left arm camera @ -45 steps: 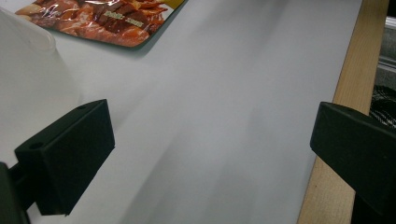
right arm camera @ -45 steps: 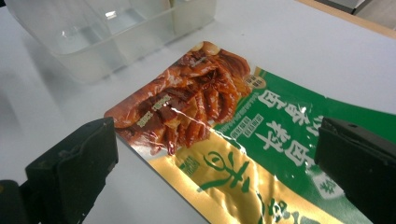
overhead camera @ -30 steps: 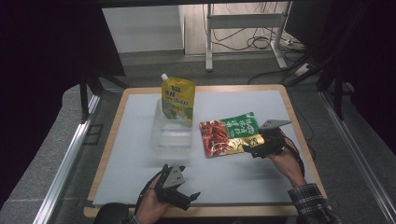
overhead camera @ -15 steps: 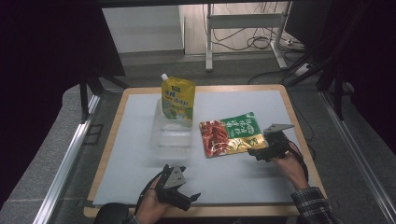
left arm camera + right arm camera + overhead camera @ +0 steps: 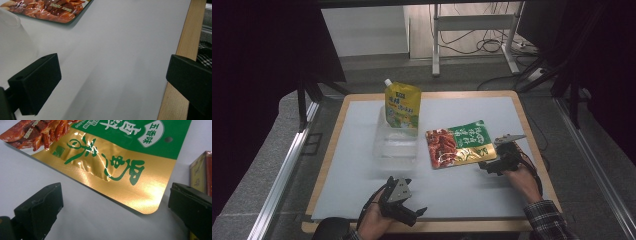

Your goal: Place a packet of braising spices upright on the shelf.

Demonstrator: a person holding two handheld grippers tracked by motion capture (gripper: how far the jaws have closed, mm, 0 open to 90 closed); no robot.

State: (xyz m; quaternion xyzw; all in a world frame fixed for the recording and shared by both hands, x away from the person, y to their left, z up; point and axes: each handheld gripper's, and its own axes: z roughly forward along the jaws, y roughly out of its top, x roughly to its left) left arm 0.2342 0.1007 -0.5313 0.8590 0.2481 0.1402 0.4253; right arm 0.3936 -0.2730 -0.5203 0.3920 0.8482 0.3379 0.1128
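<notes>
flat snack pouch (image 5: pixel 459 143) lying face up on the white mat (image 5: pixel 362 190), right of centre, just beside a clear plastic tub (image 5: pixel 396 142) with a yellow spouted pouch (image 5: pixel 402 105) standing at its far side. same snack pouch up close in the right gripper view (image 5: pixel 110 167): glossy foil film, green and gold print, a crimped seal along the edge, a rounded gold corner nearest the camera. probably light, thin and limp, likely to sag or fold if lifted from one end. slick surface too, so liable to slide on the mat if pushed rather than pinched. best hold judged to be the sealed edge or that near corner, where the film is stiffer and no contents get crushed. lying flat, with little edge raised to get a jaw under.

right gripper (image 5: pixel 492 165) just beside the pouch's near right corner, jaws wide apart, gripping nothing, pouch corner between and ahead of them; contact with the film not clear. part of a red and gold box (image 5: pixel 200 170) at the right edge of that view.

left gripper (image 5: pixel 412 214) low near the front wooden edge (image 5: pixel 432 227) of the table, well apart from the pouch, jaws spread wide over bare mat, empty.
</notes>
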